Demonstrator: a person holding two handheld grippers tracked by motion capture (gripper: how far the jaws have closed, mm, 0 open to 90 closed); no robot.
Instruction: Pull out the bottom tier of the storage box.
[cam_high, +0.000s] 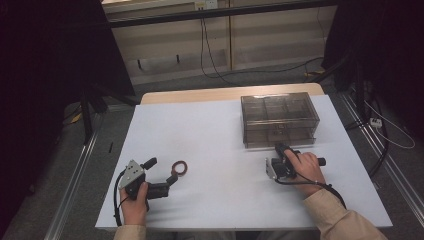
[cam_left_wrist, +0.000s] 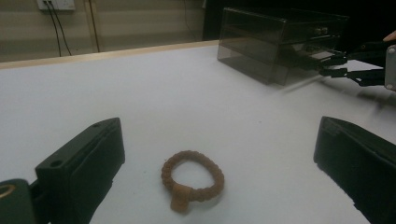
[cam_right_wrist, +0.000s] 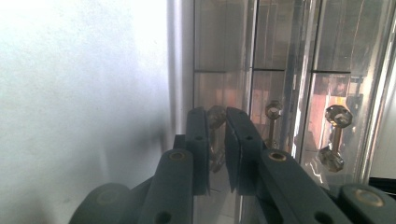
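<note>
Drawer knob (cam_right_wrist: 215, 122) in right claw (cam_right_wrist: 216, 122)

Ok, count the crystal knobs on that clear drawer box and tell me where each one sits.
3 show in the right gripper view on the clear drawer box front: one knob pinched between the right gripper jaws, a second beside it, a third farthest right. More may be hidden.

Ring (cam_high: 179, 168) lies on table (cam_high: 210, 130), near-left, betw. the spread jaws of left gripper (cam_high: 172, 179). Drawer box (cam_high: 279, 120) sits far-right, w/ right gripper (cam_high: 280, 149) just in front of it, jaws closed on what's prob. a drawer knob (cam_right_wrist: 215, 135). Two more knobs (cam_right_wrist: 273, 111) further along the box front.
</note>
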